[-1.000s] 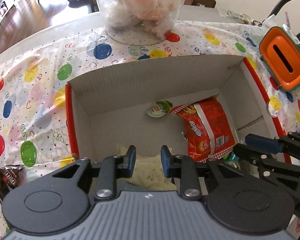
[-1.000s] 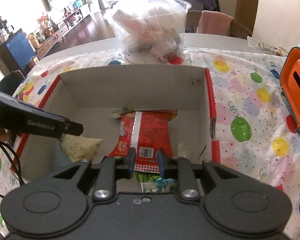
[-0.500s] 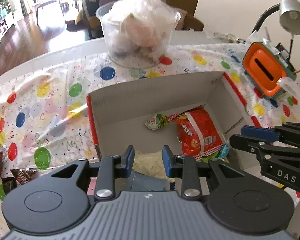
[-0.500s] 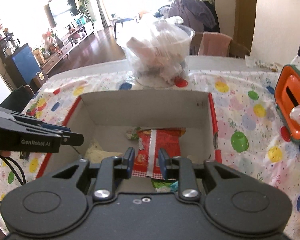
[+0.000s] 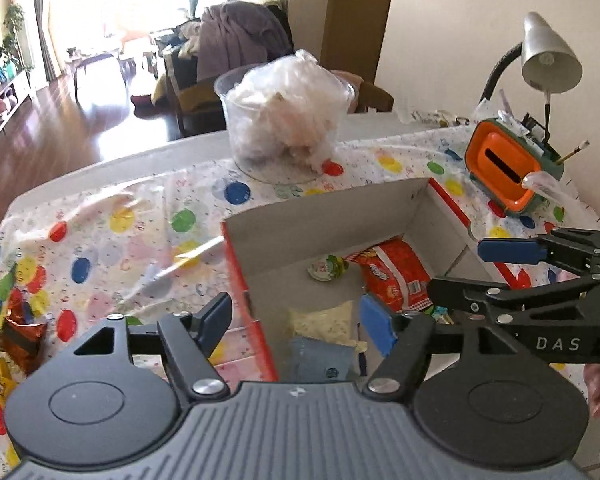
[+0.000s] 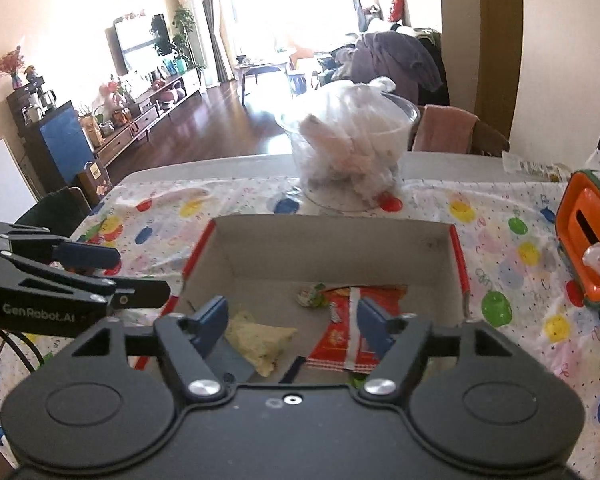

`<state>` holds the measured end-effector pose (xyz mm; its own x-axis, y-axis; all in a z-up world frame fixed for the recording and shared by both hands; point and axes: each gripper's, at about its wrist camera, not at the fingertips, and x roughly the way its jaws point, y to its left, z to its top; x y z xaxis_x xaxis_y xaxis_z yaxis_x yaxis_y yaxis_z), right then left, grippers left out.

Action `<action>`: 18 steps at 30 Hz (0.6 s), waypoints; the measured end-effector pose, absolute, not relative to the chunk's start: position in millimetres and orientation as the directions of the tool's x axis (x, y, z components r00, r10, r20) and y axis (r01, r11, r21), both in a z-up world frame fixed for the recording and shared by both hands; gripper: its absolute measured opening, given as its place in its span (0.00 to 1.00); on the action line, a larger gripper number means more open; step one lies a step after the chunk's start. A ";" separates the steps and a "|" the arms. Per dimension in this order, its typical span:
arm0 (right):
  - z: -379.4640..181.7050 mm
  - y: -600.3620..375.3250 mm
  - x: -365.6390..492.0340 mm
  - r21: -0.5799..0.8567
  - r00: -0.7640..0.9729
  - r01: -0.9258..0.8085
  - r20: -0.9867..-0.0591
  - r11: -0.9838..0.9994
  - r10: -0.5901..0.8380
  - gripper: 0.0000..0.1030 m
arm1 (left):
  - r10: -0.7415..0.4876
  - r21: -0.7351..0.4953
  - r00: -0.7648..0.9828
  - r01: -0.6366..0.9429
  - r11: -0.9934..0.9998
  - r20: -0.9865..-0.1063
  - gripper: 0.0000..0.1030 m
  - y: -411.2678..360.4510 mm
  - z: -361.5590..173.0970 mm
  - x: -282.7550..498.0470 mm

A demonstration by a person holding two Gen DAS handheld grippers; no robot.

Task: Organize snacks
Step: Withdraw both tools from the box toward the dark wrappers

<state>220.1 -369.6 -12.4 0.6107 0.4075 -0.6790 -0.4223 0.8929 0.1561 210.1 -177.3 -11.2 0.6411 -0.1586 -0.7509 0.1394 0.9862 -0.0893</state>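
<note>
The blue-padded fingers (image 5: pixel 216 316) of the left gripper (image 5: pixel 296 322) are spreading apart with nothing clamped between them, where a second ago they stood nearly closed low inside the box; the view has since drawn up and back, so more of the room shows. The right gripper (image 6: pixel 292 320) has done the same: its fingers (image 6: pixel 370 322) are opening and empty, after being pinched close a second ago. Beyond and below both sets of fingers sits the open cardboard box with red outer edges (image 5: pixel 332 210), on the worktop covered by a white cloth with coloured balloons (image 5: pixel 112 248). Inside the box, past the left fingers, lie a pale yellow snack bag (image 5: pixel 326 322), a grey-blue packet (image 5: pixel 320 360) nearest the fingers, a red crinkled snack bag (image 5: pixel 396 276) farther in, and a small round green-and-white snack (image 5: pixel 326 268) toward the back wall. In the right wrist view the red bag (image 6: pixel 352 332) lies just ahead of the right finger and the yellow bag (image 6: pixel 260 340) between the two. Left of the left fingers, outside the box, a brown-and-orange snack wrapper (image 5: pixel 18 334) rests on the cloth. Far beyond the fingers stand a clear plastic tub stuffed with plastic bags (image 5: pixel 284 124) and, to the right, an orange-and-green container (image 5: pixel 508 164).
</note>
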 end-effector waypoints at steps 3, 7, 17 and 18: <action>-7.1 -359.8 212.3 0.164 0.614 -0.429 -0.669 0.888 0.420 0.82 | -0.161 -0.095 0.652 0.136 0.986 -0.741 0.69 -163.1 -7.8 200.5; 0.4 -342.1 201.2 0.170 0.617 -0.447 -0.652 0.878 0.440 0.91 | -0.154 -0.093 0.673 0.127 0.988 -0.723 0.74 -144.3 -5.5 186.3; -1.5 -282.2 186.4 0.182 0.584 -0.495 -0.654 0.850 0.481 1.00 | -0.115 -0.101 0.723 0.063 0.993 -0.682 0.79 -83.6 -6.1 152.7; -2.6 -274.5 185.7 0.182 0.579 -0.501 -0.656 0.846 0.484 1.00 | -0.106 -0.097 0.728 0.055 0.994 -0.677 0.79 -76.7 -6.3 149.6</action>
<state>185.7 -274.5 -2.6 0.5793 0.4841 -0.6558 -0.5006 0.8462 0.1824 149.6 -76.7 -6.3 0.7283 -0.1065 -0.6769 0.0554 0.9938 -0.0968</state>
